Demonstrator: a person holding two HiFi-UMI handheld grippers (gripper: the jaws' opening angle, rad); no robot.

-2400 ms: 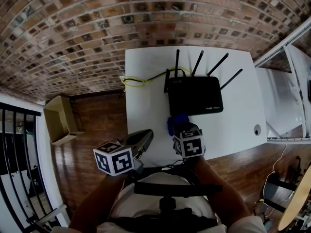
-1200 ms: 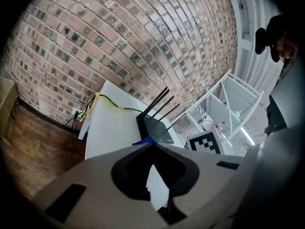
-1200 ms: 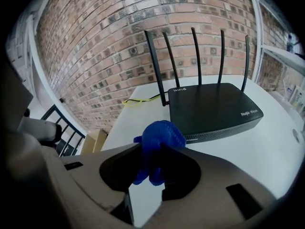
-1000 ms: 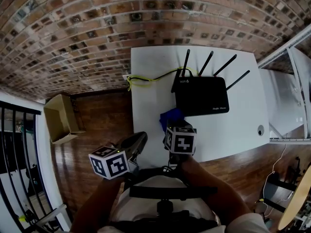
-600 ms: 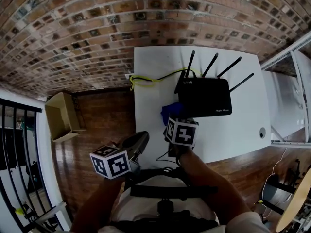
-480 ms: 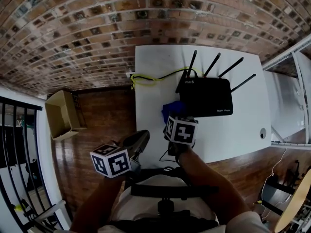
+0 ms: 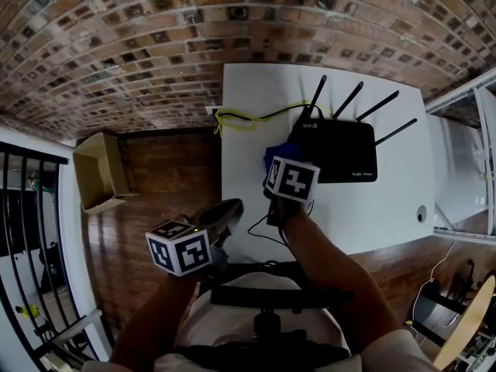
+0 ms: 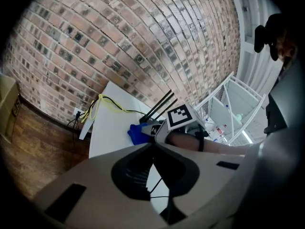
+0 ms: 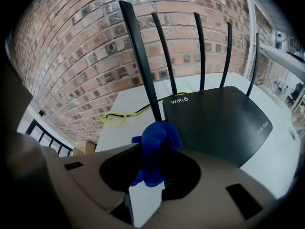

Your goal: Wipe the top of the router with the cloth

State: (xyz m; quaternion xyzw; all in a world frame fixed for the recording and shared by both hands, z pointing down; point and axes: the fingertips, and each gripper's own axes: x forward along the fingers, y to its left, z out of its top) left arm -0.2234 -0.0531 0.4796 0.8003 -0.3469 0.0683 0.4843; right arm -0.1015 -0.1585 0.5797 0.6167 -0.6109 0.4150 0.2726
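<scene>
Okay so the right tool (image 9: 153, 152) is clamped down on the blue cloth (image 9: 157, 135). The cloth is bunched up between its jaws and a bit hangs out below them. The cloth sits right at the left edge of the black router (image 7: 335, 149), by the corner that says WIFI6 and just in front of the base of the leftmost antenna. Can't really tell if it's touching the router's top or just hovering beside it.

The router lies flat on the white desk (image 7: 248, 208) and its glossy top faces up. The right gripper view shows five antennas (image 9: 202, 51) sticking up along the far side, toward the brick wall (image 7: 155, 37).

The left tool (image 8: 154, 146) is well apart from the router, down on its near left side, off the desk's front corner. Its jaws are pressed together with nothing in them.

Other stuff: a yellow cable (image 7: 236, 117) loops on the desk just left of the router's back corner. A thin black wire (image 7: 260, 231) trails over the desk on the router's near side, under the right arm. A cardboard box (image 7: 101, 180) sits on the wood floor (image 7: 167, 184), way off to the router's left.
</scene>
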